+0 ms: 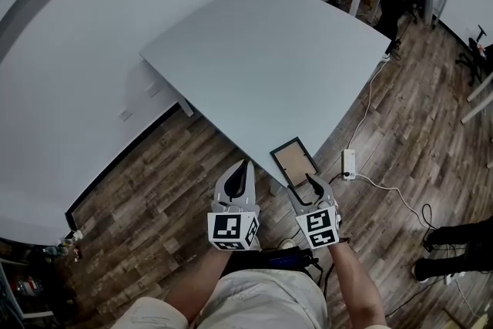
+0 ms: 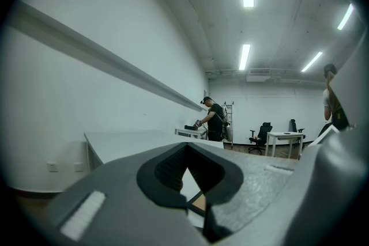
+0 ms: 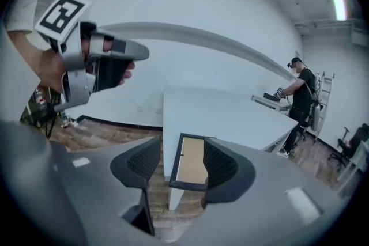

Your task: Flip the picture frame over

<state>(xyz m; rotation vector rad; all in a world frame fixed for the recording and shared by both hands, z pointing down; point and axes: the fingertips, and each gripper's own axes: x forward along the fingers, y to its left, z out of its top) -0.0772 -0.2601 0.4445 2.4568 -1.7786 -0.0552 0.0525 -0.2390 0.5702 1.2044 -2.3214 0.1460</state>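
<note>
1. The left gripper [image 1: 245, 169] is held over the wood-plank floor [image 1: 154, 181], just off the table's near edge and left of the frame. Its jaws are seen closed together at the tips, with nothing held. Ribbed dark pads are set in a smooth grey plastic shell.

2. The picture frame [image 1: 293, 160] is found lying flat at the near corner of the table [image 1: 262, 58]. Its back faces up. A tan, matte backing board, likely fibreboard, is enclosed by a thin dark rectangular rim. Whether its near end overhangs the edge cannot be told. The table top is a broad, smooth, pale grey slab with nothing else on it.

3. The right gripper [image 3: 182, 152] is held just short of the frame's near end. Its jaws are parted and lined up with the frame but not touching it, and nothing is clamped.

4. The step in hand is judged to be the approach, as the flip has not been begun. The thin rim will probably have to be slipped between the parted jaws at the near end. It can then be pinched, lifted and turned over. A flat, light, rigid frame may be pushed along the slick top instead of being caught. It could be steadied by the closed left gripper.
</note>
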